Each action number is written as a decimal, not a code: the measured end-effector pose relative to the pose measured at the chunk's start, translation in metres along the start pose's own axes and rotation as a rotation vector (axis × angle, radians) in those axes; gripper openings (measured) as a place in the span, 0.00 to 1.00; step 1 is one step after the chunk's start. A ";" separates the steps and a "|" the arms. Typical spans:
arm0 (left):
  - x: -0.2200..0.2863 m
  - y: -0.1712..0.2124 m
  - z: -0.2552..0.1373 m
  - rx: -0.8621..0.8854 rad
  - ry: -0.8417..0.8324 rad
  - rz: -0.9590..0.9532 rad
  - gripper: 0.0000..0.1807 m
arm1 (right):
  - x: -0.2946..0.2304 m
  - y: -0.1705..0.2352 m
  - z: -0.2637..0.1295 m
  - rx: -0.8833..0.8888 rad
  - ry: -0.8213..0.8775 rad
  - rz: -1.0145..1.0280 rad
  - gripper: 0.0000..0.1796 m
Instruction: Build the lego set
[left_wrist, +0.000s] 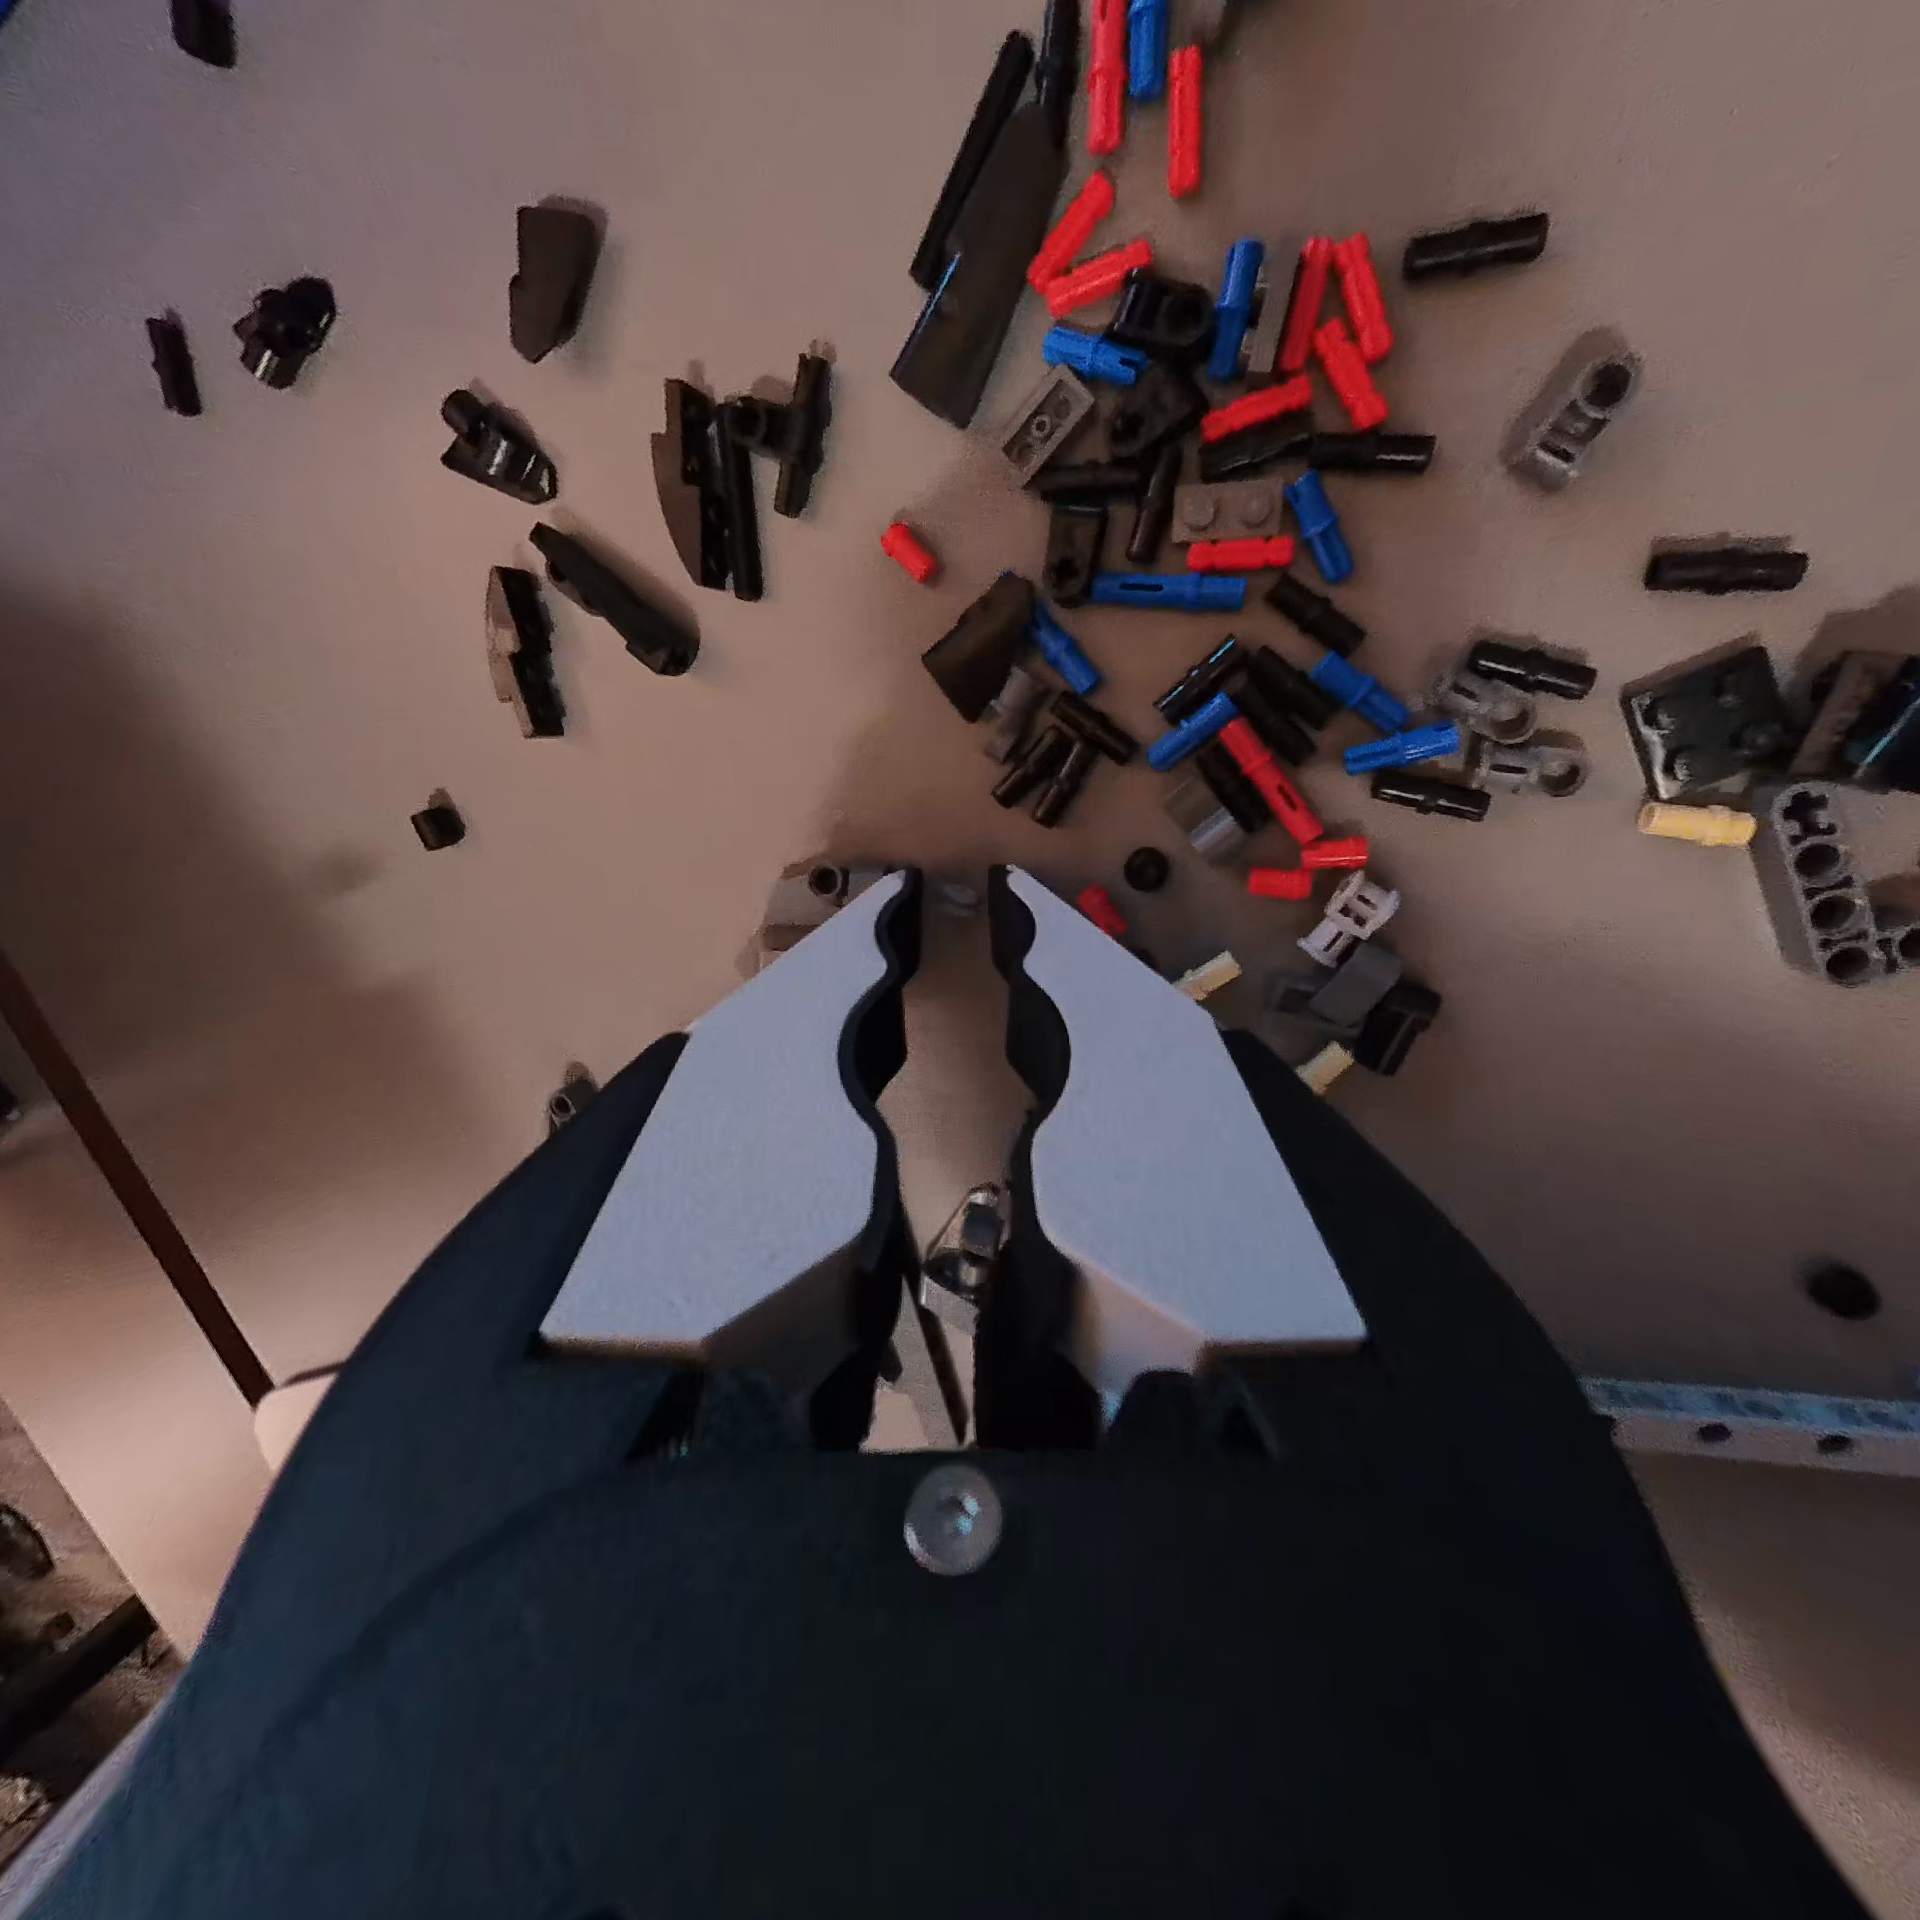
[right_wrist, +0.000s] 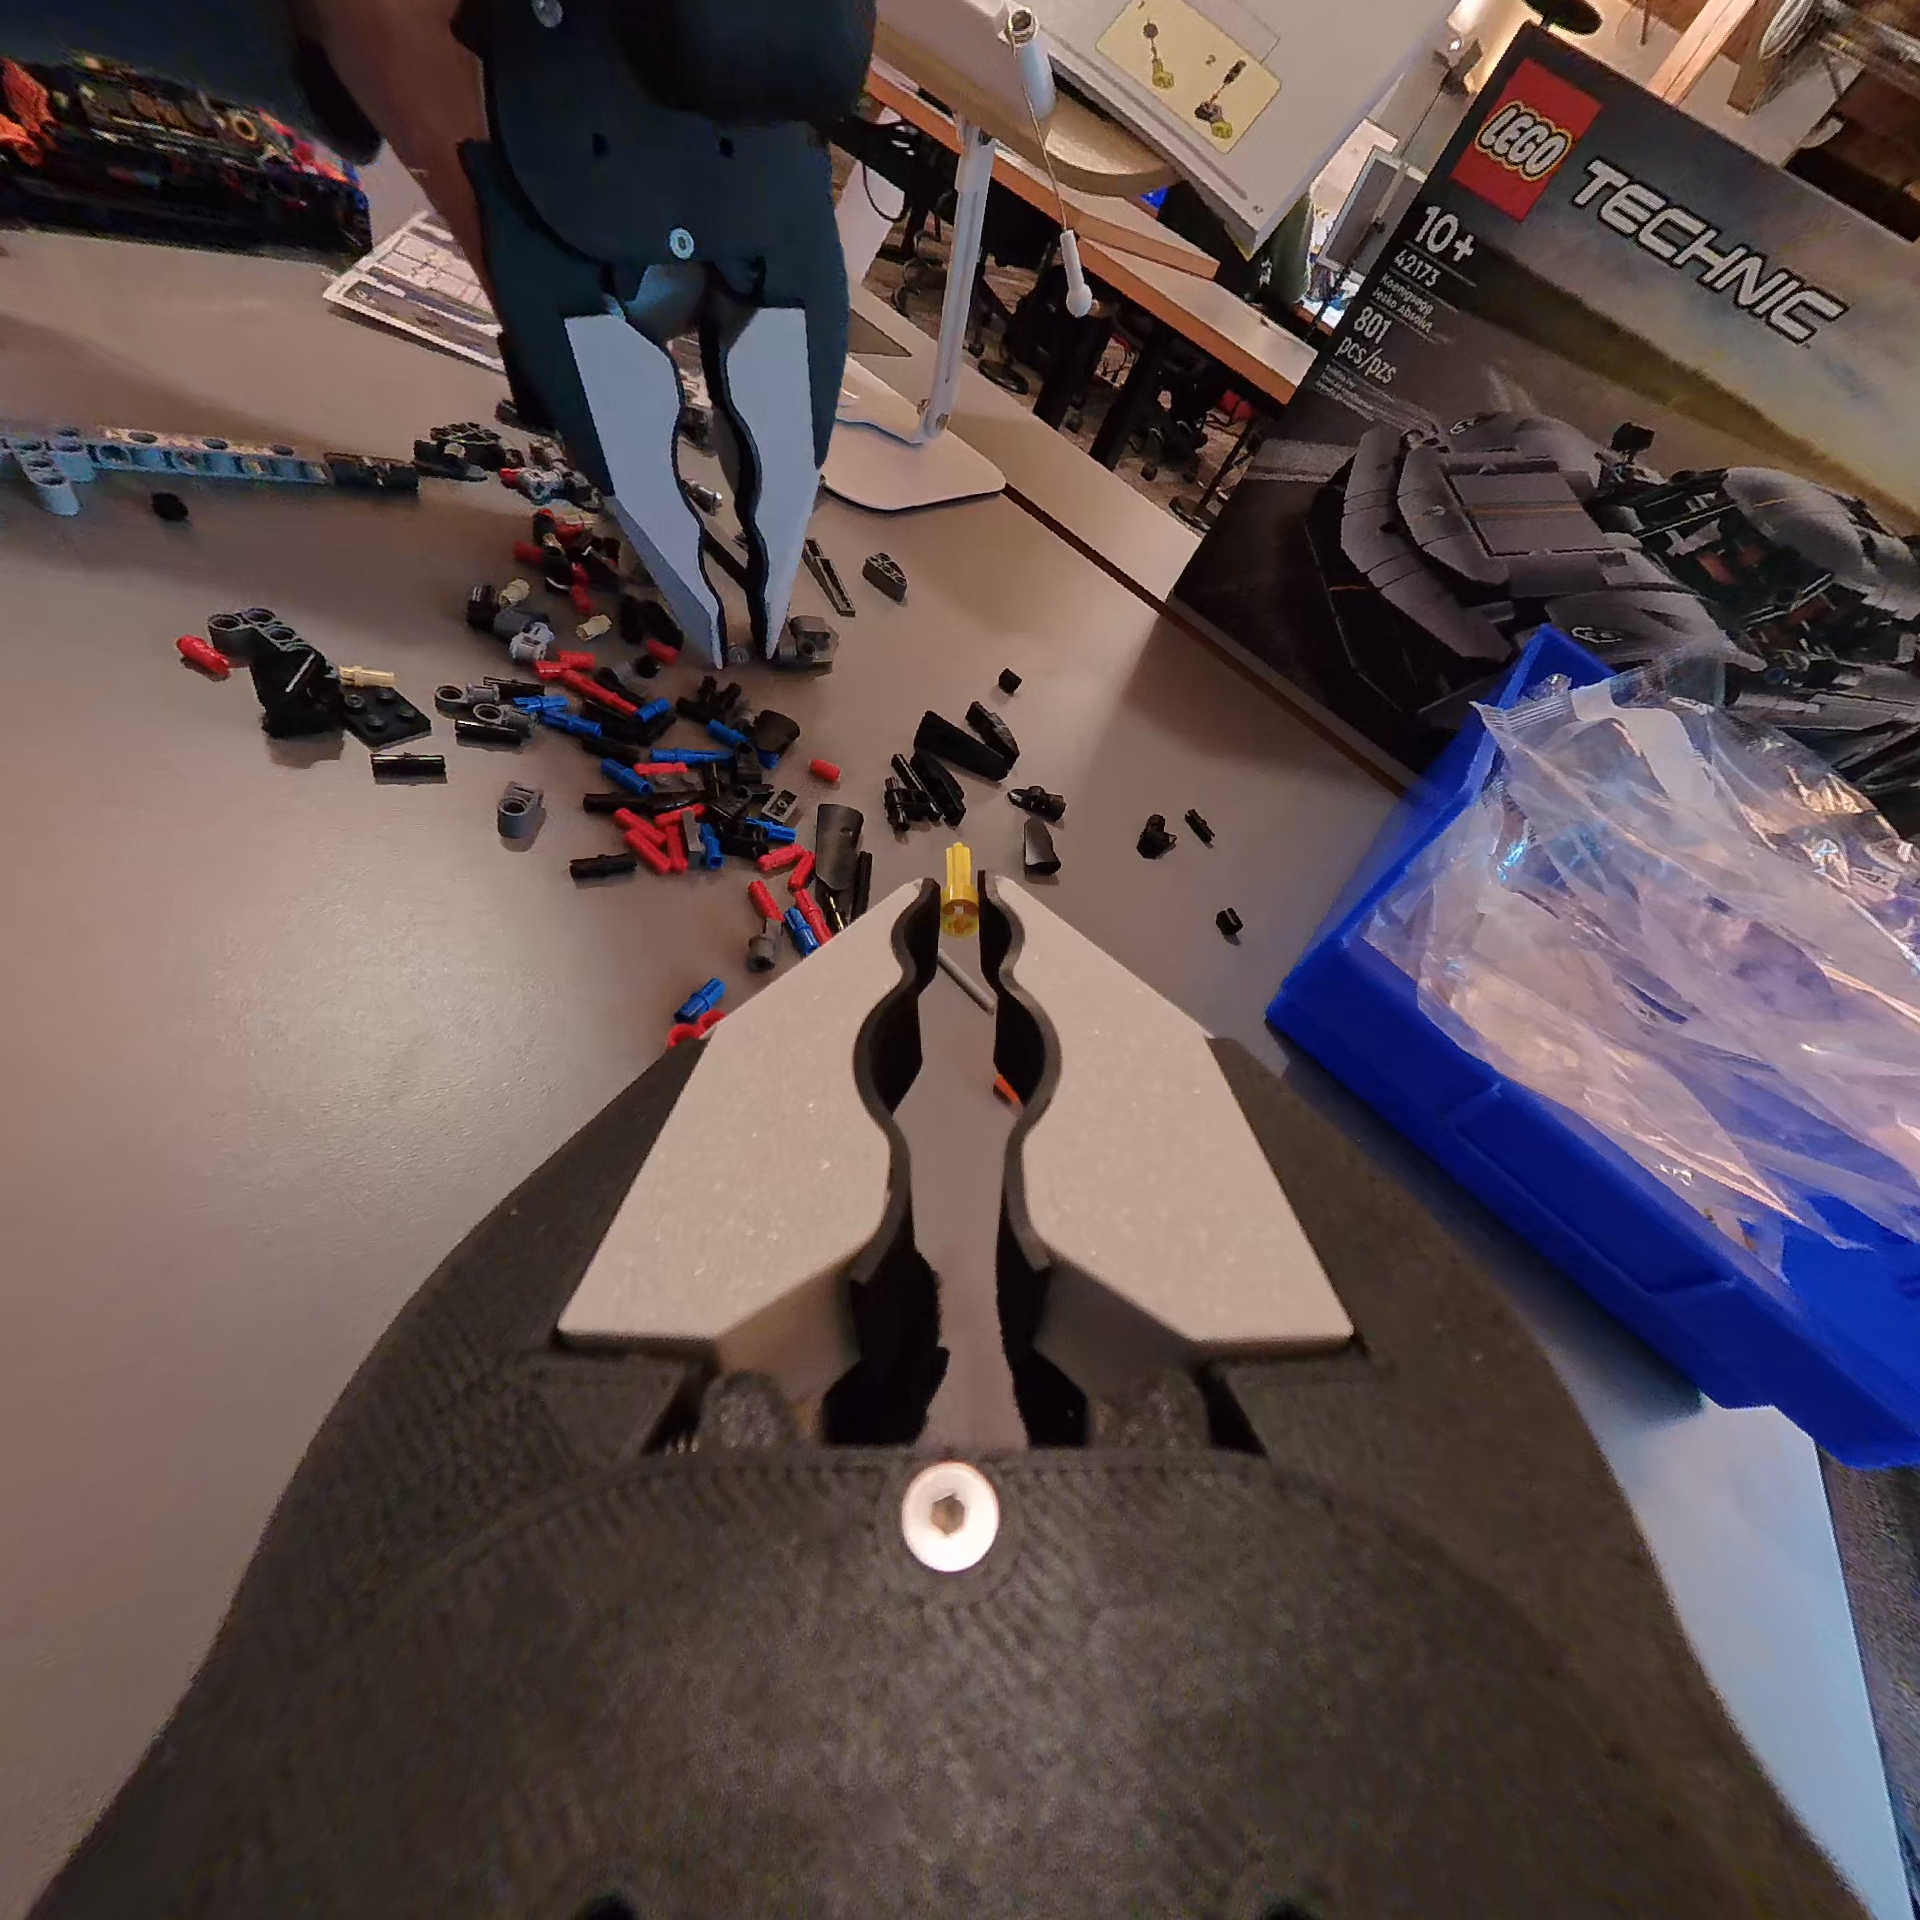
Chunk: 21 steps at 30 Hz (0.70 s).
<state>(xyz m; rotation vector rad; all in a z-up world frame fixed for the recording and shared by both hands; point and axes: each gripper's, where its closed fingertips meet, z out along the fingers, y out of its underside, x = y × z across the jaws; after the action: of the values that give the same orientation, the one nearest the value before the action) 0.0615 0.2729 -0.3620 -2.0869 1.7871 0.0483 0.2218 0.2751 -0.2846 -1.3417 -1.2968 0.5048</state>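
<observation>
Red, blue and black pins are showing against the plain grey-beige table, with grey connectors and a few cream pegs mixed in. A yellow piece is glowing between the pale grey fingers of the black right gripper. A bright blue bin is holding clear, glinting plastic bags, beside a dark box with a red logo patch.

Grey piece at left gripper tips mostly hidden behind fingers, can't tell shape. Blue bin cut off at right edge, contents lost under crinkly plastic bags. Instruction sheet half hidden behind gripper body.
</observation>
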 end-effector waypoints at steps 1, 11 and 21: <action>0.000 0.000 0.000 -0.003 0.013 0.010 0.06 | 0.000 0.000 0.000 0.001 -0.001 0.001 0.02; 0.005 0.007 -0.003 -0.026 0.121 0.042 0.07 | 0.000 -0.002 -0.001 0.014 -0.007 0.007 0.02; 0.006 0.008 -0.003 0.000 0.146 -0.009 0.07 | -0.001 -0.002 -0.002 0.018 -0.011 0.007 0.02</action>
<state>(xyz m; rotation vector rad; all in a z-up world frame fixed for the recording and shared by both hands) 0.0542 0.2655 -0.3632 -2.1473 1.8607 -0.1091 0.2222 0.2731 -0.2822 -1.3305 -1.2936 0.5284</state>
